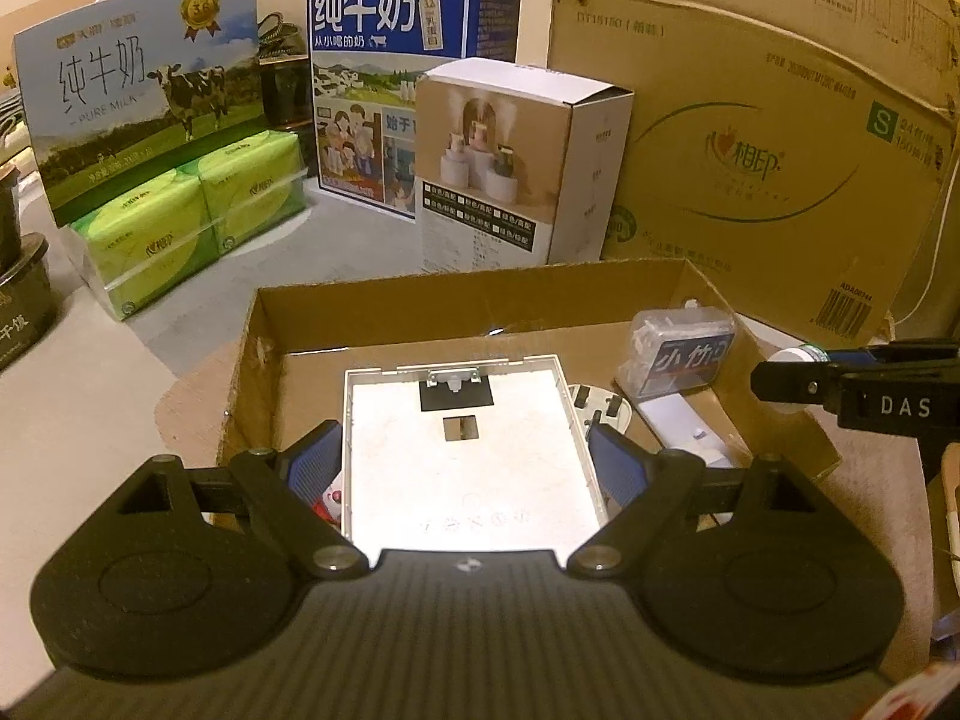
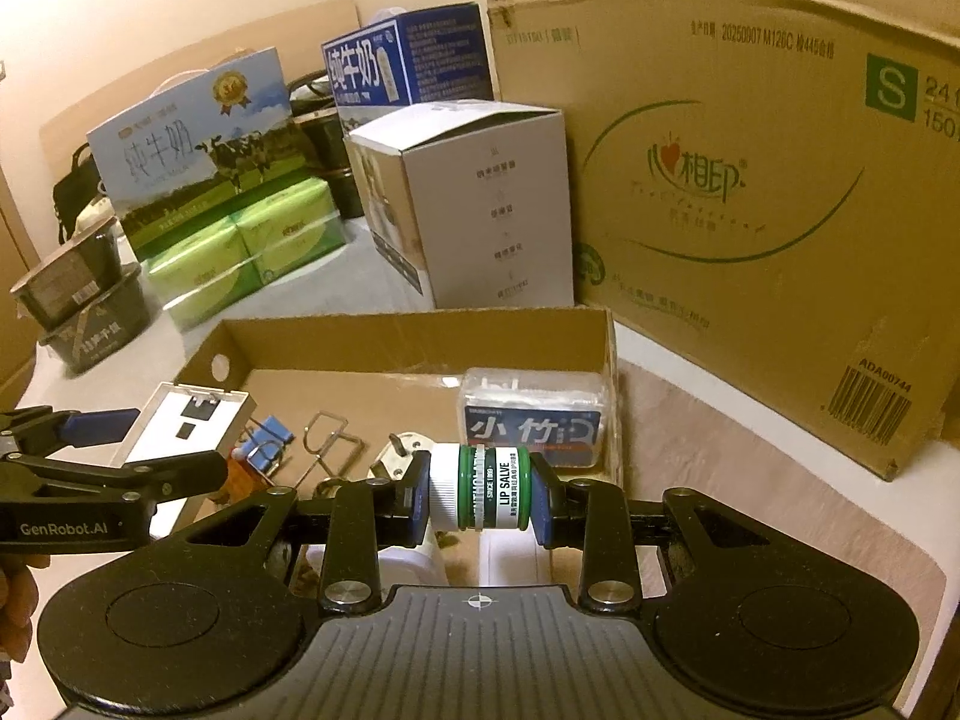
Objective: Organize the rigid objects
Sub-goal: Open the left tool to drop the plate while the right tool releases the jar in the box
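A shallow open cardboard box [image 1: 456, 294] [image 2: 420, 330] lies on the table. My left gripper [image 1: 465, 450] is shut on a flat white rectangular plate [image 1: 468, 456] and holds it over the box's left half; the plate also shows in the right wrist view [image 2: 186, 420]. My right gripper [image 2: 480, 498] is shut on a small green and white lip salve jar [image 2: 489, 489] above the box's right front. In the box lie a clear box with a blue label [image 1: 681, 351] [image 2: 534, 420], a white plug [image 1: 600, 411], blue binder clips [image 2: 270, 438] and a wire clip [image 2: 330, 438].
Behind the box stand a white carton [image 1: 522, 168] [image 2: 480, 210], two milk cartons [image 1: 144, 90] [image 1: 408, 60], green tissue packs [image 1: 192, 222] and a large brown carton [image 1: 768, 138] [image 2: 750, 180]. Dark bowls [image 2: 84, 294] sit at far left.
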`<state>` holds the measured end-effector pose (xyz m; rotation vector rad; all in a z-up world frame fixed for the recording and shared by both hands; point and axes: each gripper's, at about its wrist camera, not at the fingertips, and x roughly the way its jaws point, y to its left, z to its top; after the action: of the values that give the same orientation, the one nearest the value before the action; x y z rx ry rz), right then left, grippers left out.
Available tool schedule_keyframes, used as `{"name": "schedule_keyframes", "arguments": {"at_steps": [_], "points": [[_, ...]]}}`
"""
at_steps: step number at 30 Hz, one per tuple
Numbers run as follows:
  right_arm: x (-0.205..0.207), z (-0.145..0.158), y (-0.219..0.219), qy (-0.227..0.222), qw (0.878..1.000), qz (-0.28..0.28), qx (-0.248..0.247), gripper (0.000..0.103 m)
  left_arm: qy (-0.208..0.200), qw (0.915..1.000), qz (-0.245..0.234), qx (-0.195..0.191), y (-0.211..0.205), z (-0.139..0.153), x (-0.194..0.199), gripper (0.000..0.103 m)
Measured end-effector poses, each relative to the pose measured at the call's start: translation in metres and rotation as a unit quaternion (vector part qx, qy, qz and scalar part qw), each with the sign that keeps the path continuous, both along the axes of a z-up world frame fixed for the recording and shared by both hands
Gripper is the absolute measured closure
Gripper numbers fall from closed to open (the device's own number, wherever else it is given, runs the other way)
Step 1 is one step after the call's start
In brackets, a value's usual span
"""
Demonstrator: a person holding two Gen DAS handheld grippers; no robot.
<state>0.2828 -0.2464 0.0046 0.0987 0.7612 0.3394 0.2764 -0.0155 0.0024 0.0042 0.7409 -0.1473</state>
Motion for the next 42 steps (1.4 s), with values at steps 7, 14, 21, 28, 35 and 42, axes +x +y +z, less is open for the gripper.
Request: {"name": "schedule_keyframes", "arguments": {"at_steps": [7,14,21,28,35,42], "points": [[0.003,-0.005,-0.001,0.003,1.0,-0.002,-0.002,0.07,0.003,1.0,-0.001,-0.001,-0.001,-0.005,0.002,0.017],[0.005,-0.006,-0.002,0.004,1.0,-0.005,0.0,0.07,0.007,1.0,0.002,-0.004,-0.002,-0.01,0.008,0.016],[0.005,-0.007,-0.005,0.004,1.0,-0.012,0.004,0.07,-0.002,0.9999,0.015,0.006,0.004,-0.009,0.006,0.016],[0.007,-0.007,-0.006,0.004,1.0,-0.013,0.005,0.07,-0.002,0.9998,0.016,0.009,0.007,-0.007,0.005,0.016],[0.007,-0.006,-0.004,0.003,1.0,-0.012,0.004,0.07,-0.003,0.9999,0.013,0.01,0.006,-0.005,0.003,0.016],[0.009,-0.005,0.001,0.004,1.0,-0.009,0.001,0.07,-0.003,0.9999,0.013,0.01,0.007,-0.005,0.004,0.016]]}}
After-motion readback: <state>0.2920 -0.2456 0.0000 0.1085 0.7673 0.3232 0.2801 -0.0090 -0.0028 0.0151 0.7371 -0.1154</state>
